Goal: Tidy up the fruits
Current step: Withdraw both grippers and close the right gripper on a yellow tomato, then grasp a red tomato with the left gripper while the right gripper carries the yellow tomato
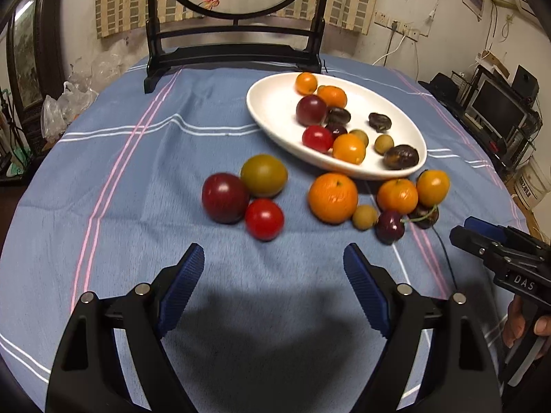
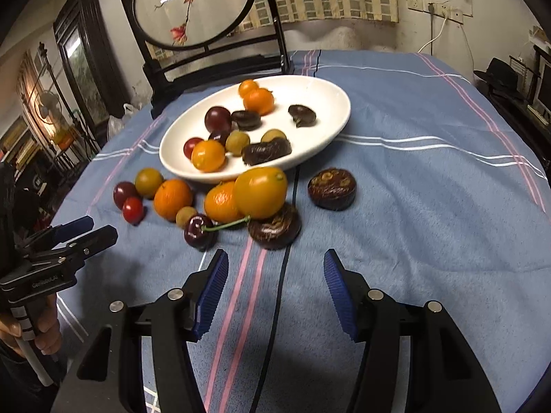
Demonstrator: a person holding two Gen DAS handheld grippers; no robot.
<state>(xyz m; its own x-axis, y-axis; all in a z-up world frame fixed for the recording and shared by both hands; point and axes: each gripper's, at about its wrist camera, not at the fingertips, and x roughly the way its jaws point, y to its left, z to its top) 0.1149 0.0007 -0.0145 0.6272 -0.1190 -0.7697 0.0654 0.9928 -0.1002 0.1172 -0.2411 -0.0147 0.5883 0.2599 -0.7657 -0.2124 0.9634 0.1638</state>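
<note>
While both cameras show the white plate (image 1: 272,110) of fruit on the blue cloth (image 1: 137,179), only the right wrist view shows what looks like a dark water chestnut (image 2: 332,188) lying apart. Left gripper (image 1: 273,268) and right gripper (image 2: 275,275) hang spread, pinching nothing, near the loose oranges (image 1: 333,198).

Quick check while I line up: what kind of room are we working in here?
Most likely a lived-in home room, not a lab. The fruit sits on a table under a blue striped cloth, an embroidered screen in a dark wooden stand stands behind the white plate, and a monitor crowds cluttered shelves.
</note>
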